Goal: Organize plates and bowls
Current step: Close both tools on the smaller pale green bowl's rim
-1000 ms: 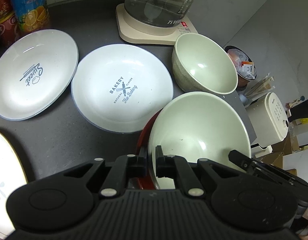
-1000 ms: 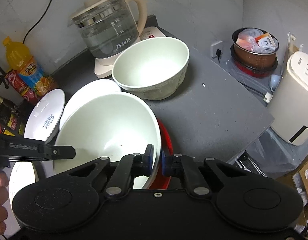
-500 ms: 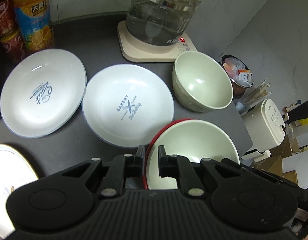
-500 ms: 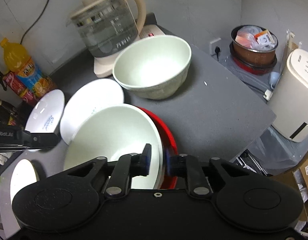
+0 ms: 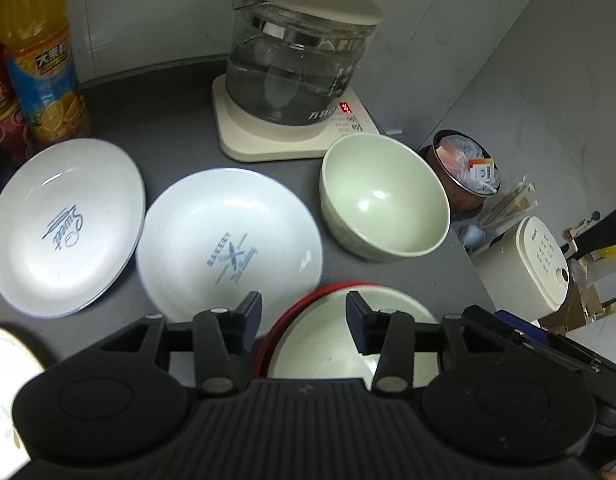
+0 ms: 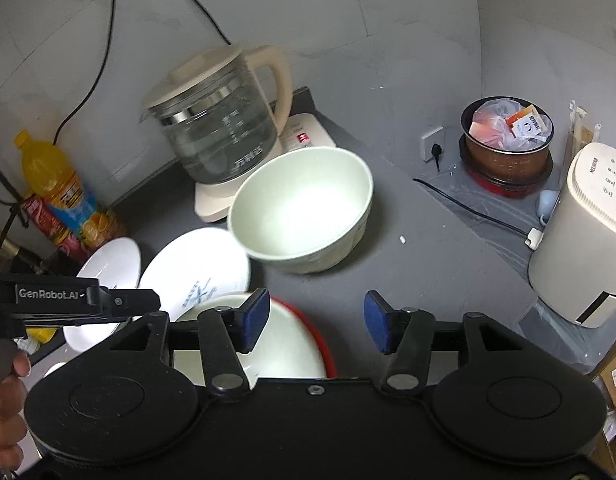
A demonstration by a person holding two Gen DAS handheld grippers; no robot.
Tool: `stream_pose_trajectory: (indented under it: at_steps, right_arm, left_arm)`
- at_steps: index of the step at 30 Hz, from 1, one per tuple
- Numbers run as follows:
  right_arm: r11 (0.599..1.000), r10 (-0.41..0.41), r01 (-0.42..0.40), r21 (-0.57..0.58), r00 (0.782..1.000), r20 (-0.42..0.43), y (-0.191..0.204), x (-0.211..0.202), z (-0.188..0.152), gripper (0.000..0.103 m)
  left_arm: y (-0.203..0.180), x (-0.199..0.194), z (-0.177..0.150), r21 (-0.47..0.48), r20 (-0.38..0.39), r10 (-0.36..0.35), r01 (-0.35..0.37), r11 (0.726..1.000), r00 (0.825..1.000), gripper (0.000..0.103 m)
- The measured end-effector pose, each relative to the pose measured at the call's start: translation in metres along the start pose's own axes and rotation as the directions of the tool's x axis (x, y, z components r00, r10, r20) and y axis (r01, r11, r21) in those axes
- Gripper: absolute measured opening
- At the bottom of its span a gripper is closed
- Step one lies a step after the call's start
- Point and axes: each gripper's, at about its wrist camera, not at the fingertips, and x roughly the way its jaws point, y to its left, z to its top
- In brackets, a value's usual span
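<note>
While sitting nested in the red-rimmed dish (image 5: 267,340), the wide pale bowl (image 5: 328,344) lying near the front edge, likely to save room; left gripper (image 5: 303,320) hovering above with jaws spread wide, gripping nothing; right gripper (image 6: 312,322) likewise gaping, empty; deeper green bowl (image 6: 303,208) standing apart beside the glass kettle (image 5: 299,68), probably next for stacking; "Bakery" plate (image 5: 227,248) and "Sweet" plate (image 5: 63,228) lying flat, side by side, on the dark grey counter (image 6: 428,248); juice bottle (image 5: 39,60) against the pale wall; cream appliance (image 6: 588,232) standing lower down beyond the counter edge
</note>
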Motion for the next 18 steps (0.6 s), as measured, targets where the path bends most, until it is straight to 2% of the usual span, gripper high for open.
stream_pose_trajectory:
  at_steps: [6,18]
  right_arm:
    - [1.000,0.013,-0.012,0.013,1.000,-0.010,-0.016,0.016,0.014,0.057]
    - [0.998,0.058,-0.057,0.020,0.997,-0.058,-0.038,0.061,0.045,0.057]
  left_arm:
    - [-0.011,0.018,0.013,-0.015,0.006,0.017,-0.017,1.000,1.000,0.048]
    - [-0.030,0.063,0.037,-0.053,-0.002,0.069,-0.069,0.996,0.998,0.048]
